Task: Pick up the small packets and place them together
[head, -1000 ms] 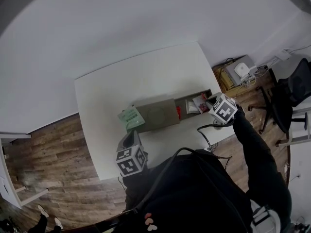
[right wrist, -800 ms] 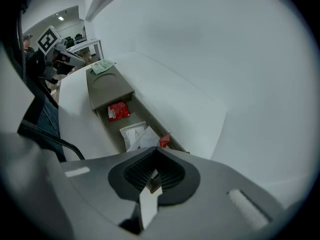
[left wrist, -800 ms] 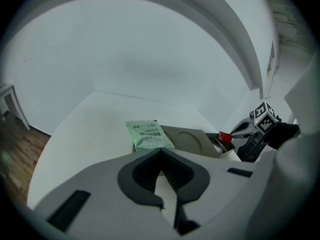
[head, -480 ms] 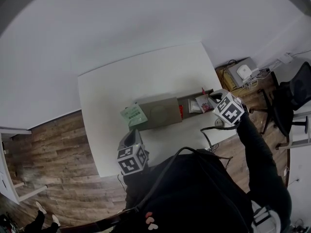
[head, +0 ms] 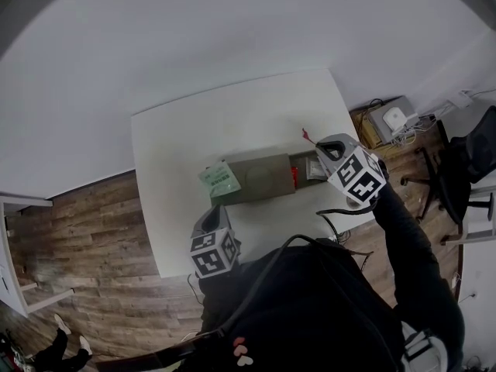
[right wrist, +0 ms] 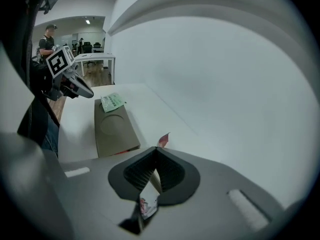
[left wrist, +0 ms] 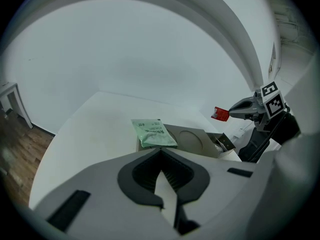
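A small red packet point(head: 304, 136) point(left wrist: 220, 114) hangs above the right end of the brown cardboard box point(head: 260, 178), and my right gripper point(head: 316, 143) is shut on it. In the right gripper view the packet's red corner point(right wrist: 163, 140) sticks out past the shut jaws. A green packet point(head: 219, 180) point(left wrist: 152, 132) point(right wrist: 112, 102) lies on the left end of the box lid. The box's open right compartment point(head: 314, 169) holds more small packets. My left gripper point(head: 209, 217) point(left wrist: 161, 151) hovers near the table's front edge, jaws shut with nothing between them.
The box sits mid-table on a white table point(head: 232, 122) against a white wall. A low shelf with devices point(head: 387, 122) and a black office chair point(head: 473, 153) stand to the right on the wood floor. A person point(right wrist: 47, 39) stands far off.
My right gripper has lifted out of the box's open compartment with the red packet and moved up and toward the far side. The left gripper has stayed put.
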Demonstrator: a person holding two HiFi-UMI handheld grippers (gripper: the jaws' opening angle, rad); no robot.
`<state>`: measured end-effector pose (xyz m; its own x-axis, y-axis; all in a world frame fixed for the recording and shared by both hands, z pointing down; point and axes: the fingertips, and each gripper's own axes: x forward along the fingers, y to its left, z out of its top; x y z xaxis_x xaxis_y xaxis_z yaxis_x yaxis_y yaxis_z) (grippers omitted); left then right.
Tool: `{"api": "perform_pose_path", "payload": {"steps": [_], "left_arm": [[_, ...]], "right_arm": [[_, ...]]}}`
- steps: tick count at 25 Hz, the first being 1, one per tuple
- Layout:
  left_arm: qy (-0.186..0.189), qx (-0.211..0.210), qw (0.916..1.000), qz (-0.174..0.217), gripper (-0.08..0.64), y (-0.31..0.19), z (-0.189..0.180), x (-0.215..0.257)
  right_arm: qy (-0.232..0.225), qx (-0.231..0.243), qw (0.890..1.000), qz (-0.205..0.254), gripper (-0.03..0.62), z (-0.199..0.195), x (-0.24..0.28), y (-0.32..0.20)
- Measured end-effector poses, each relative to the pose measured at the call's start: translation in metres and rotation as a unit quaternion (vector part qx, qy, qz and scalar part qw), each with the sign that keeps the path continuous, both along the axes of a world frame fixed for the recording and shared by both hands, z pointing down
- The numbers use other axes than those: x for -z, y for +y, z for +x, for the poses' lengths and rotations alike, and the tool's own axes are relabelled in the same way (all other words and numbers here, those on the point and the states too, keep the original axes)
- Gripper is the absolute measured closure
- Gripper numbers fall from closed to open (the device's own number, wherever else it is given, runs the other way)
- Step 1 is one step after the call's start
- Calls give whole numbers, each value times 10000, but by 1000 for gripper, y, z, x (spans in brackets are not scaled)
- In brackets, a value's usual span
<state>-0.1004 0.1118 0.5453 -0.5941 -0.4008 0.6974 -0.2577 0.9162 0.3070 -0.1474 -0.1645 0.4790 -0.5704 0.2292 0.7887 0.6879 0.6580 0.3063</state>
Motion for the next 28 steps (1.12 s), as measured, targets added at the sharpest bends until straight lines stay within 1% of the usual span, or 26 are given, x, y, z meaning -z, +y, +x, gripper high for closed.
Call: {"api": "perform_pose_path", "payload": {"steps": [7,15,22,28], "left_arm": [[10,119,9999,0,560,10,5,0],[48,328,9994,-28,560,26,12,-2],[71,453,9989,-33,560,35,14,-3],[112,574,9983,-56,561,46,18,-5]], "right_arm": [[-192,573,9979,-238,591,-15,1,61],[-95,1313,9909,-283,591,-18,-11,122],[-15,1786,9837,-212,591,-17,-25,155],[76,2000,9797,-146,591,-13,-38,170]]}}
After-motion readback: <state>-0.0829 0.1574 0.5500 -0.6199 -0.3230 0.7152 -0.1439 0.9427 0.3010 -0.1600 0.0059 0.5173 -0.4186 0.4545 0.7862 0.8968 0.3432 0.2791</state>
